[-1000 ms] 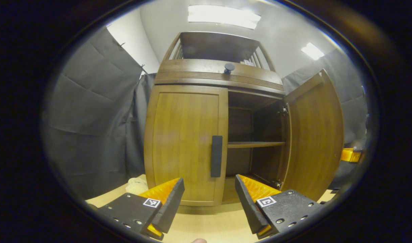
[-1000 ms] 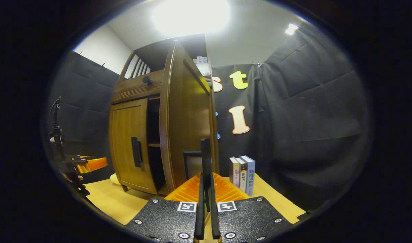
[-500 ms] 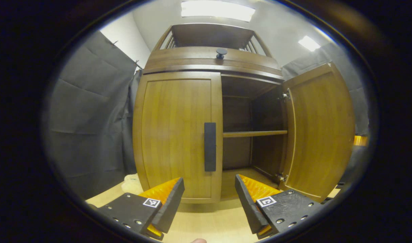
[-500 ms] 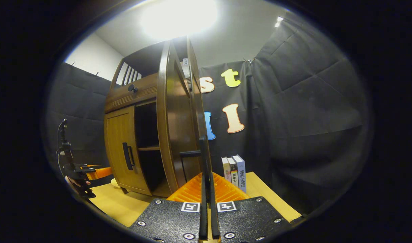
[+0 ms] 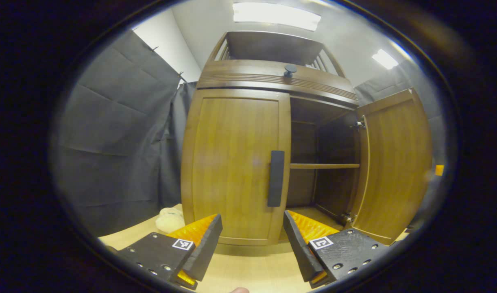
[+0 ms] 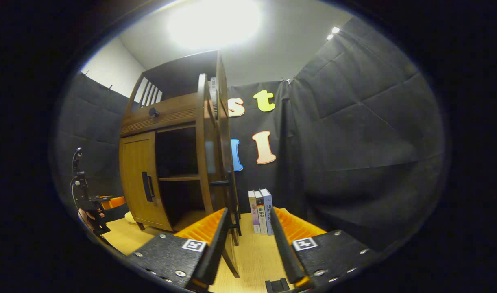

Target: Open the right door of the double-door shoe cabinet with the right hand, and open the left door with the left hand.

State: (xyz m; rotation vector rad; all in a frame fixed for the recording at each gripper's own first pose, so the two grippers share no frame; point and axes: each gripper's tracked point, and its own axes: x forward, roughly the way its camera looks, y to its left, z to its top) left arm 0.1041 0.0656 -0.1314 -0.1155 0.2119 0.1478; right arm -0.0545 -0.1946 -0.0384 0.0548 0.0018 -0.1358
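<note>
Shoe cabinet (image 5: 240, 77), right door (image 5: 397, 162) swung open, left door (image 5: 234, 167) closed, left gripper (image 5: 252, 240) spread before its handle (image 5: 275, 178), right gripper (image 6: 244, 240) spread beside the right door's edge.

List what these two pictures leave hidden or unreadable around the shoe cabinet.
- Left gripper view: what lies behind the shut left door; the door itself hides it.
- Left gripper view: the pale soft thing beside the cabinet is too small to identify.
- Right gripper view: the right door is seen edge-on, so its handle is hard to make out.
</note>
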